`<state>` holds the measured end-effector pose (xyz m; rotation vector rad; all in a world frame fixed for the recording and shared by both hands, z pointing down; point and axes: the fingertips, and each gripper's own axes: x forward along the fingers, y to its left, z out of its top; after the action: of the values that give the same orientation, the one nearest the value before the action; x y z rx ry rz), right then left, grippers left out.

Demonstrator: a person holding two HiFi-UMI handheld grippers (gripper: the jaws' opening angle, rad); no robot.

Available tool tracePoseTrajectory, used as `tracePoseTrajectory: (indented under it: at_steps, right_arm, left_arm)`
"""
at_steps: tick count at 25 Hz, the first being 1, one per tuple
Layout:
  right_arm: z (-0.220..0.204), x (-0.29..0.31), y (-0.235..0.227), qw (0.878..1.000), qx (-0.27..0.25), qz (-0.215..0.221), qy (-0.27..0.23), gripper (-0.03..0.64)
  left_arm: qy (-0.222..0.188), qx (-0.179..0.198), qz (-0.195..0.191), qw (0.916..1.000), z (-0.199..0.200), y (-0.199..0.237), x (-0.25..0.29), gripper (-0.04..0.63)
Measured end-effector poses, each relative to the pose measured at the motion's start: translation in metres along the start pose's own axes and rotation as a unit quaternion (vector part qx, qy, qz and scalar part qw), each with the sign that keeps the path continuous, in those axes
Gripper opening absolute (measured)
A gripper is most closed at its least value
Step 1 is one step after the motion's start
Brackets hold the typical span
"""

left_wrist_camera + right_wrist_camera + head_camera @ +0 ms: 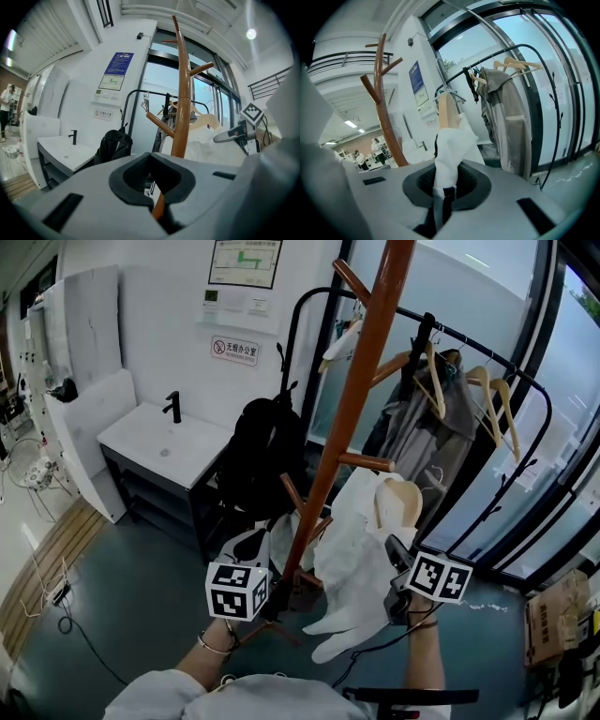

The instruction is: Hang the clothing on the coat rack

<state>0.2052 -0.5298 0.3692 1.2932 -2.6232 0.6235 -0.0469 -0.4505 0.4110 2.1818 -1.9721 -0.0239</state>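
Note:
The coat rack [361,381] is a tall brown wooden pole with short pegs, standing at the middle of the head view. Just right of it hangs a white garment [361,549] on a pale wooden hanger [398,498]. My right gripper [398,592] is below it, shut on a fold of the garment [452,150], which rises from the jaws to the hanger [447,112]. My left gripper [277,601] sits low beside the pole's foot, jaws shut with nothing in them. In the left gripper view the pole [182,103] stands straight ahead.
A black clothes rail [487,362] with wooden hangers and a grey garment [422,437] runs behind the rack, against the glass wall. A black backpack [262,456] hangs left of the pole, next to a white counter [164,442] with a tap. A cardboard box [553,615] lies far right.

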Motion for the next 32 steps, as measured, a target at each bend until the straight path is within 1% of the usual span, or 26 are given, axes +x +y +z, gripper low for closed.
tracePoseTrajectory:
  at_steps: [5, 12, 16, 22, 32]
  right_arm:
    - [0.025, -0.005, 0.006, 1.0, -0.02, 0.015, -0.009, 0.04]
    - [0.06, -0.014, 0.017, 0.998, -0.053, 0.024, -0.022, 0.04]
    - [0.074, -0.018, 0.024, 0.997, -0.071, 0.029, -0.025, 0.04]
    - [0.094, -0.022, 0.037, 0.995, -0.084, 0.043, -0.029, 0.04]
    - [0.12, -0.026, 0.053, 0.991, -0.121, 0.053, -0.022, 0.037]
  left_arm:
    - [-0.005, 0.006, -0.005, 1.0, 0.005, -0.005, 0.001, 0.009]
    - [-0.009, 0.008, -0.006, 0.9999, 0.011, -0.004, 0.004, 0.009]
    - [-0.013, 0.009, -0.008, 0.9998, 0.015, -0.004, 0.005, 0.009]
    - [-0.018, 0.01, -0.006, 0.9998, 0.021, -0.003, 0.006, 0.009]
    - [-0.028, 0.015, -0.006, 0.9995, 0.036, -0.004, 0.003, 0.009]
